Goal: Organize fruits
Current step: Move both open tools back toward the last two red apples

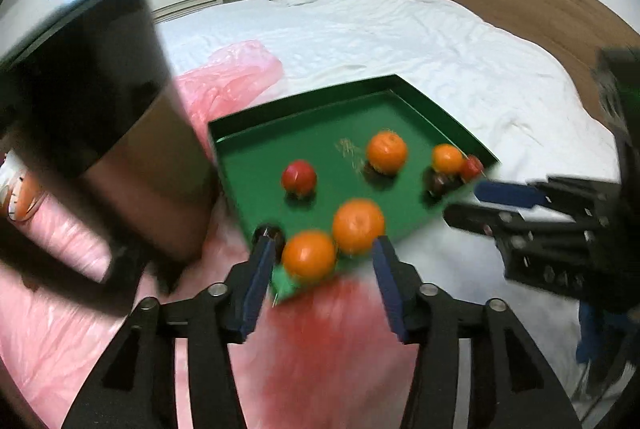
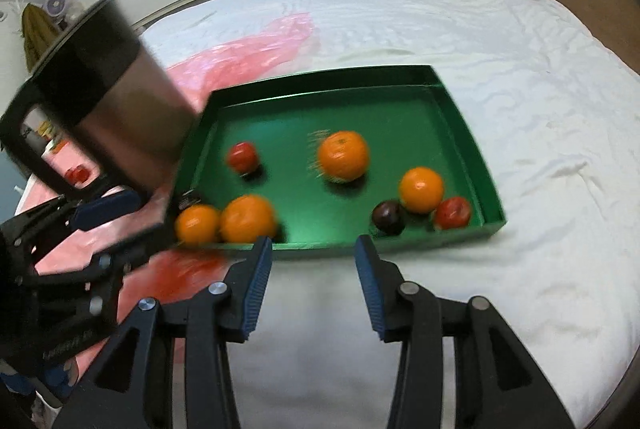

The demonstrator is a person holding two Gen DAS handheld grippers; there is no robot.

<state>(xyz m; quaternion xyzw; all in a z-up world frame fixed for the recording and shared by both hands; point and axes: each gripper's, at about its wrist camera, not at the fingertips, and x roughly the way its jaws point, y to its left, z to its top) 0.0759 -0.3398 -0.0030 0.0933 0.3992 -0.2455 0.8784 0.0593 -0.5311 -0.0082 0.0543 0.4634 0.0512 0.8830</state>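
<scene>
Nearest my cameras: left gripper [image 1: 322, 251] and right gripper [image 2: 314, 249], both parted, nothing between the pads. Next, green tray [image 2: 460, 109] on the bed [image 2: 520, 269], holding four oranges [image 2: 343, 156], two red fruits [image 2: 242, 157], one dark fruit [image 2: 388, 217]. Left of it, a steel mug [image 2: 120, 101] and pink plastic bag [image 2: 248, 53]. Risk, as I judge it: round fruit rolling should I nudge the tray on soft bedding.

Fruits [image 2: 343, 156] lie in the tray [image 2: 460, 109] on the bed [image 2: 540, 69].
</scene>
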